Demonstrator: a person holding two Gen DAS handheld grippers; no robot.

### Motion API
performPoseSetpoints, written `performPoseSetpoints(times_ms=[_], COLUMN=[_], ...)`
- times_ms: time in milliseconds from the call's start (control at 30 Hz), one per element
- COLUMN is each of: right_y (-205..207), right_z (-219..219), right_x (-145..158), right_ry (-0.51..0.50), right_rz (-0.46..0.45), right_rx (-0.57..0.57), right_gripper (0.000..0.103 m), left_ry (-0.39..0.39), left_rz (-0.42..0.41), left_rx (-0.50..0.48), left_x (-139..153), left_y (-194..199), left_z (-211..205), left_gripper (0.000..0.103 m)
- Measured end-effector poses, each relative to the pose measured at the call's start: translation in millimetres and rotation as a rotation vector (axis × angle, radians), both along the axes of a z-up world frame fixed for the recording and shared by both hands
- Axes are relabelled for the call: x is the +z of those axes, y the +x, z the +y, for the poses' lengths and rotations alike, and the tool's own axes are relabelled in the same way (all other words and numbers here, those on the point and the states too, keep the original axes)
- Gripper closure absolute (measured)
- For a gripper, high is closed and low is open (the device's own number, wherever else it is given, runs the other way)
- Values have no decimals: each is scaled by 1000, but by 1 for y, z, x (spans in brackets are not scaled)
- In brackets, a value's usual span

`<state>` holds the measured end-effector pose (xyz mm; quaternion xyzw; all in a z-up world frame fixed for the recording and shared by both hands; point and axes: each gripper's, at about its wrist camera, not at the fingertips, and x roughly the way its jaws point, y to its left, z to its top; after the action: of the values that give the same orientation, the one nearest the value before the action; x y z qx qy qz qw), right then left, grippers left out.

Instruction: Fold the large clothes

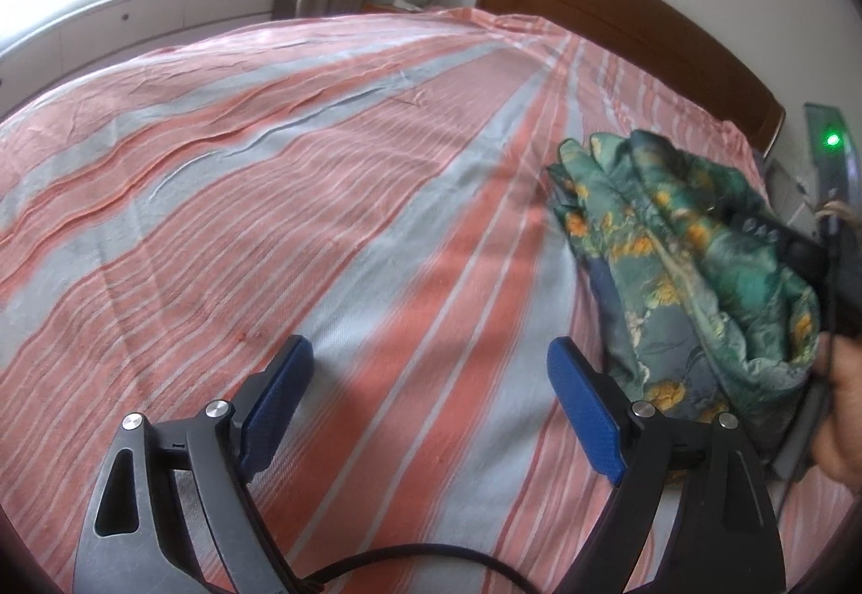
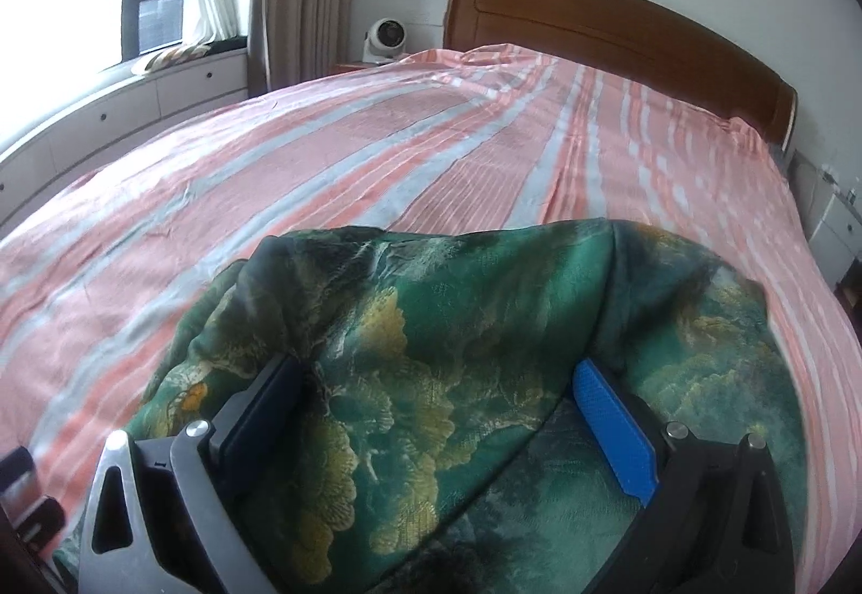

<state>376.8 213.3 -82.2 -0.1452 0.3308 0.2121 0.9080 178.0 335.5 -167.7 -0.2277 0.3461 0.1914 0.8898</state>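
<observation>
At 3 o'clock in left wrist view, sitting bunched on striped bedsheet point(image 1: 269, 163) near bed's edge: green floral garment point(image 1: 700, 271). Right gripper point(image 2: 439, 368) clamping the wad, cloth packing whole gap between pads. Left gripper point(image 1: 431, 351) hanging spread wide, gripping nothing, only sheet showing between fingers.

Doing this step well, probably:
- setting bundle down toward 10 o'clock, onto bare sheet
- letting go gently
- hunting for a hem or collar with the idle left gripper before spreading flat
- avoiding dragging sheet into more wrinkles

Left view giving bundle's outline, person's hand point(image 1: 843, 405) at 4 o'clock on the other tool, and wooden headboard point(image 1: 619, 12) at 1 o'clock. Right view losing that outline, showing instead both pads sunk in garment point(image 2: 431, 281) at 6 o'clock.
</observation>
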Motion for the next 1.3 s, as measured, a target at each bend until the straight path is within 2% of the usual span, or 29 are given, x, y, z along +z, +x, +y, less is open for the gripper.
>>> performPoseSetpoints(times_ms=[100,400,567,700,800,867,967,1000,1033,1067,1100,1133,1200,1233,1300], right_y=[-4,-60,-110,-162,-185,-198,-210,-213,-214,-214,-213,-210,-206,-203,-195], right_z=[-6,-44,-91,-156,-204,-239,-280,-289,-295,-298,-299,-298,-297,-295,-290], right_x=[20,113,135,114,80,54,24,19,15,14,15,18,23,27,33], right_ry=[-4,86,189,216,196,188,212,228,248,258,270,294,340,370,415], right_rz=[-10,-198,-176,-103,-12,75,180,198,211,213,212,207,203,207,222], right_rx=[-22,-19,3,8,-41,-101,-194,-215,-232,-237,-241,-241,-235,-228,-210], right_gripper=[3,3,3,3,3,3,3,3,3,3,3,3,3,3,3], left_ry=[-7,2,-32,-64,-110,-223,-376,-425,-472,-467,-433,-337,-185,-169,-213], left_rz=[4,10,-21,-60,-120,-209,-269,-259,-210,-161,-101,4,159,202,223], left_rx=[4,8,-14,-63,-163,-277,-441,-497,-584,-632,-671,-697,-669,-650,-628], left_x=[-1,-3,-4,-1,21,50,90,97,101,101,98,88,62,49,32], left_y=[0,0,-4,-11,-13,-4,29,43,65,78,89,102,112,115,117], left_z=[1,-1,0,-5,-12,-12,-13,-16,-24,-31,-39,-51,-58,-56,-48], left_gripper=[13,13,9,9,9,9,7,6,6,6,6,6,2,0,0])
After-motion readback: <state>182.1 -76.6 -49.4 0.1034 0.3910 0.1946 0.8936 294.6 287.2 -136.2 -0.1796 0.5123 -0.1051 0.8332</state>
